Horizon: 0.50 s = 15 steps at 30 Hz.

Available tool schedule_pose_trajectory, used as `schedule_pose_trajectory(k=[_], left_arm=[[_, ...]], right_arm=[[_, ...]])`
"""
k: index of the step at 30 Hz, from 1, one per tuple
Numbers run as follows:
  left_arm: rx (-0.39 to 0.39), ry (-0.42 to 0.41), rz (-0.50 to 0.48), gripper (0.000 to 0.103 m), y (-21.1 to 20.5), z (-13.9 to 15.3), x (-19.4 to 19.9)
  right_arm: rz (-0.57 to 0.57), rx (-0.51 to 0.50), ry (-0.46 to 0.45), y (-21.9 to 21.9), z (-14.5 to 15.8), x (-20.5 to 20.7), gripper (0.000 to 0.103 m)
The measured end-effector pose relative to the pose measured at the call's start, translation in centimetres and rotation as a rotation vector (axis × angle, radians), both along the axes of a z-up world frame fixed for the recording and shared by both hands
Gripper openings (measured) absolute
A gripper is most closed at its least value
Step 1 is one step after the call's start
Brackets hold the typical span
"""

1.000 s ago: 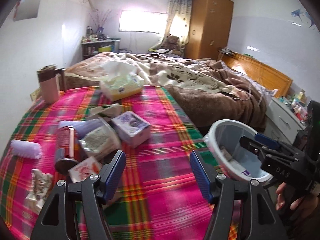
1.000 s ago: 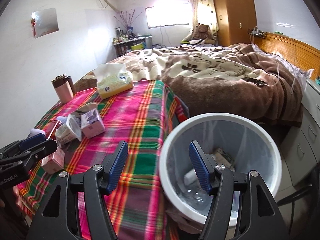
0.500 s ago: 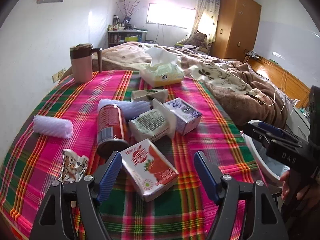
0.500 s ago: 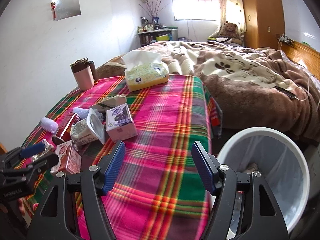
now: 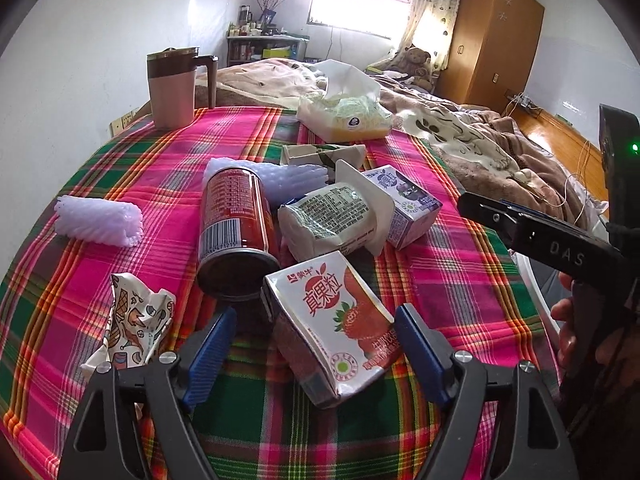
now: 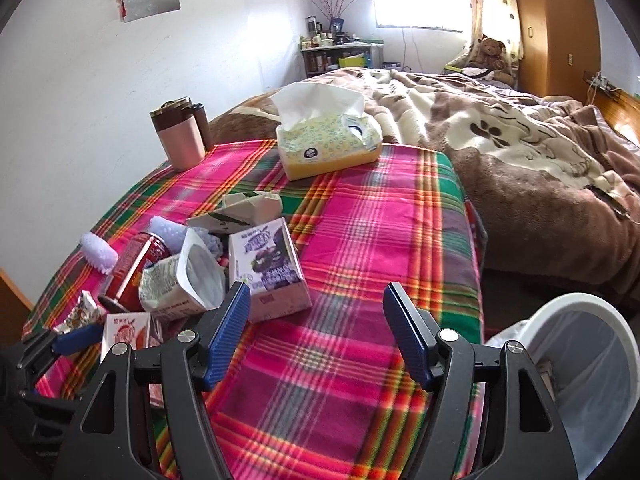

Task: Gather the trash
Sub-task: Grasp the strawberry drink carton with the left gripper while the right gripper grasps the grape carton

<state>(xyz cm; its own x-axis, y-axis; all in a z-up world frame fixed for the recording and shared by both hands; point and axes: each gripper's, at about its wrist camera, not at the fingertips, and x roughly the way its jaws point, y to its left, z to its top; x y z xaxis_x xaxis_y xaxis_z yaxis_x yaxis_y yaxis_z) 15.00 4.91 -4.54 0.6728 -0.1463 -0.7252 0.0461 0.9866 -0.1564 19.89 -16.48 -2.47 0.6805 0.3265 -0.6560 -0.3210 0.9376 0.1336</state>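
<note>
Left tool angled down, opening astride strawberry carton, apparently untouched.

L wrist cam close over trash pile, R cam further back, both share tablecloth

The left tool points steeply downward, its jaws opening and pressing on nothing. The right tool angles down likewise, jaws apart and empty, gripped by a hand.
</note>
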Motion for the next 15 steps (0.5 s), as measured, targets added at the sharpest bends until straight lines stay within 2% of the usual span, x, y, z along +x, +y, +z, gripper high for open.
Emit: schedule_pose_trajectory(k=[6,12,15], left_arm=[[-0.028,0.017,-0.030,0.082,-0.7,-0.1,0.3],[0.005,0.037,-0.041,0.082,-1.7,-0.6,0.9],[0.031,0.053,-0.010,0.082,-1.4,-1.0,1.1]], right_arm=[[0.030,0.002,0.028,1.1,-0.3,1.4,0.071],[0.071,-0.016,0.038,2.0,-0.5,1.7,0.071],[0.096,-0.038,0.044,2.6,-0.8,1.8,0.071]])
